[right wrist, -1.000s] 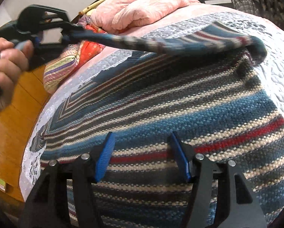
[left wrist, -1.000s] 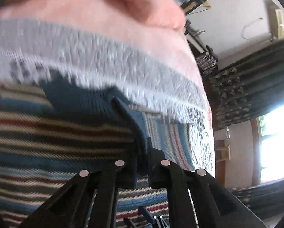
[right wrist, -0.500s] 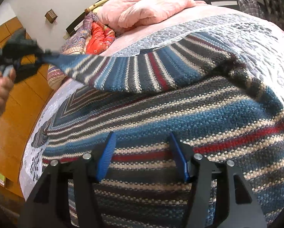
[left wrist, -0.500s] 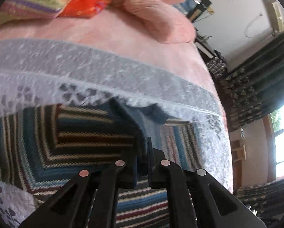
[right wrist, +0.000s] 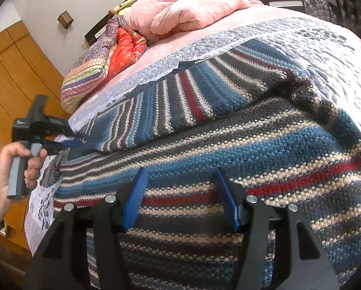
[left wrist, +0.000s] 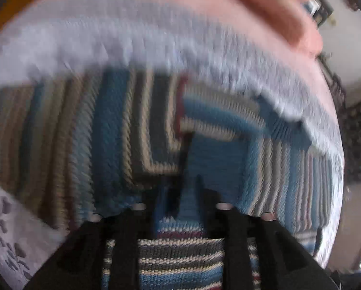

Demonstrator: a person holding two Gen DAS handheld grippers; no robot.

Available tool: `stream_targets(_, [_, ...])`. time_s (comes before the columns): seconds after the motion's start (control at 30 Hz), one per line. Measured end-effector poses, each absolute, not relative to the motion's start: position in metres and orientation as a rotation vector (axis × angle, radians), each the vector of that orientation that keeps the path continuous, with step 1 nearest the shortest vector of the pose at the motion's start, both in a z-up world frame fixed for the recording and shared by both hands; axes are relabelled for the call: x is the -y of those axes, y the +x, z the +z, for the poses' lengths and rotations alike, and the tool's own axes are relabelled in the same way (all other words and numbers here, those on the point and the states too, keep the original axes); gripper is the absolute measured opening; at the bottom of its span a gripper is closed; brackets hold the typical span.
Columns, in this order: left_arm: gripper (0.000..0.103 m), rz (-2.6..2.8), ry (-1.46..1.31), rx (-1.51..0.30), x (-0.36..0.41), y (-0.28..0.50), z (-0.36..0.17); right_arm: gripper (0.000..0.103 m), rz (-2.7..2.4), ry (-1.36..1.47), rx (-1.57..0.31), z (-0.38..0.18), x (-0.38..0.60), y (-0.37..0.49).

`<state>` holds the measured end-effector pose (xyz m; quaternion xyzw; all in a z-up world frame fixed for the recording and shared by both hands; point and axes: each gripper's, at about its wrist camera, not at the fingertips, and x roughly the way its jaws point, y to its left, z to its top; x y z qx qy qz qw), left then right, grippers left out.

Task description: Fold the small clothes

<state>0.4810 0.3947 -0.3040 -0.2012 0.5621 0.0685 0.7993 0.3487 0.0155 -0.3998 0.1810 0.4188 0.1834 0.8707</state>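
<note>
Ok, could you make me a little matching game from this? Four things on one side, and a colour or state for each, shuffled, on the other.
Things:
1. sweater
2. duvet
3. wood panels
4. right claw

Descriptions:
A. open, over knitted stripes
B. pink, bundled up
C. orange-brown, at the left edge of the right wrist view
D. striped blue, grey, cream and red, one sleeve laid across its body

Pairs: 1-D; 2-B; 3-C; 4-A
</note>
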Motion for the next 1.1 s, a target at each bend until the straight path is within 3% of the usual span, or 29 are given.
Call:
stream_targets(0.03, [0.056,0.125,-0.452,-1.132,-0.392,0.476,-0.289,0.058,0.384,0.379,-0.875,-0.4,-0.016,0.349])
stream_targets(0.1, [0.056,0.031,-0.522,-1.084,-0.384,0.474,-0.281,0.058,0.387,0.377,-0.875,-0.4,-0.016,0.349])
stream_targets(0.23, [0.054,0.017,-0.554,-1.199,-0.376,0.486,-0.32,0.058,0.391,0.367,-0.874,-0.4,-0.019,0.347])
stream_targets(0.33, [0.029,0.057,-0.579,-1.235,-0.391,0.481,-0.343,0.058,0.388,0.362,-0.876,-0.401,-0.018,0.345])
stream_targets(0.37, [0.029,0.044,-0.616,-1.227,-0.4,0.477,-0.341,0.058,0.387,0.358,-0.876,-0.401,-0.018,0.345])
stream_targets(0.4, [0.038,0.053,-0.644,-1.21,-0.412,0.47,-0.335,0.058,0.388,0.357,-0.877,-0.401,-0.018,0.345])
stream_targets(0.43, [0.055,0.09,-0.652,-1.183,-0.429,0.459,-0.327,0.058,0.389,0.355,-0.878,-0.4,-0.018,0.345])
stream_targets(0.63, [0.073,0.232,-0.778,-1.015,-0.555,0.388,-0.284,0.059,0.42,0.308,-0.856,-0.392,-0.03,0.338])
stream_targets(0.87, [0.074,0.546,-0.9,-0.838,-0.731,0.284,-0.271,0.06,0.459,0.261,-0.85,-0.383,-0.051,0.328])
stream_targets(1.1, [0.074,0.588,-1.01,-0.773,-0.796,0.269,-0.308,0.06,0.492,0.198,-0.873,-0.383,-0.083,0.321])
